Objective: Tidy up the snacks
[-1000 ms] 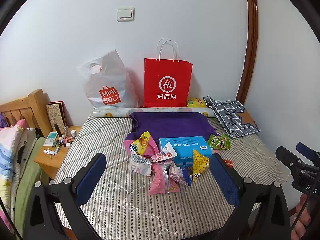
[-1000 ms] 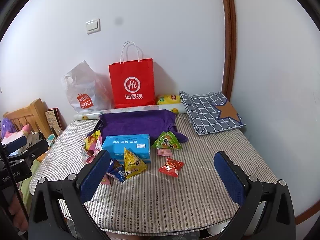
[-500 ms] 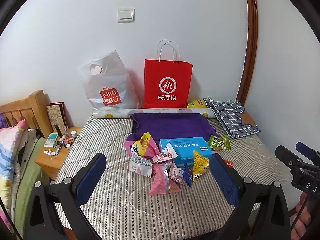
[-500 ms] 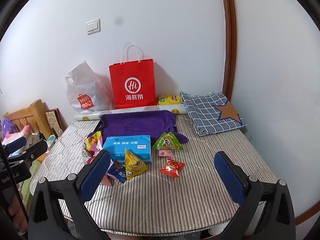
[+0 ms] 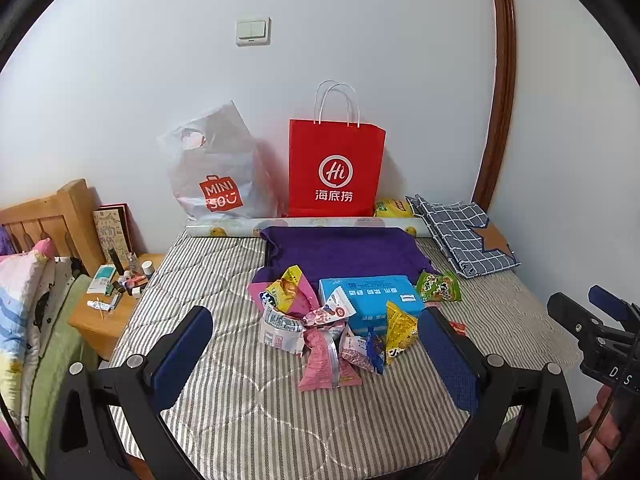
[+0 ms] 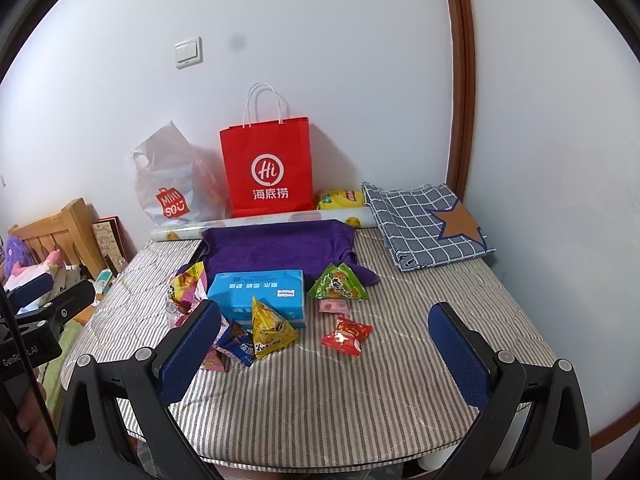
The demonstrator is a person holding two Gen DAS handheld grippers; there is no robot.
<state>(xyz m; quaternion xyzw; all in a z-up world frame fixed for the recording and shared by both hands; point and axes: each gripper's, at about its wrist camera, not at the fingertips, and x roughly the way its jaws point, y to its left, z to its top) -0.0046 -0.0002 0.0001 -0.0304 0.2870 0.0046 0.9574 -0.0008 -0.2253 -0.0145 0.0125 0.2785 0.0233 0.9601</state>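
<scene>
The snacks (image 5: 332,320) lie in a loose heap on the striped bench (image 5: 248,412), around a blue box (image 6: 260,296). Most packets are crowded at the box's left and front: a pink packet (image 5: 324,360), a yellow packet (image 6: 272,330) leaning on the box, and a small blue packet (image 6: 236,346) beside it. A green packet (image 6: 338,284) sits at the box's right corner, and a red packet (image 6: 346,336) lies apart in front of it. Nothing is sorted yet, so I judge the task is at its beginning.

My left gripper (image 5: 316,360) is spread wide and empty, held low before the heap, so the pile is framed between its fingers. My right gripper (image 6: 326,350) is also spread wide and holds nothing; it faces the red packet, which is free on all sides and looks the easiest first grasp.

Behind the heap a purple cloth (image 6: 280,246) is spread. A red bag (image 5: 336,168) and a white bag (image 5: 216,176) stand against the wall; the red bag stands upright, perhaps as a place for the snacks.
</scene>
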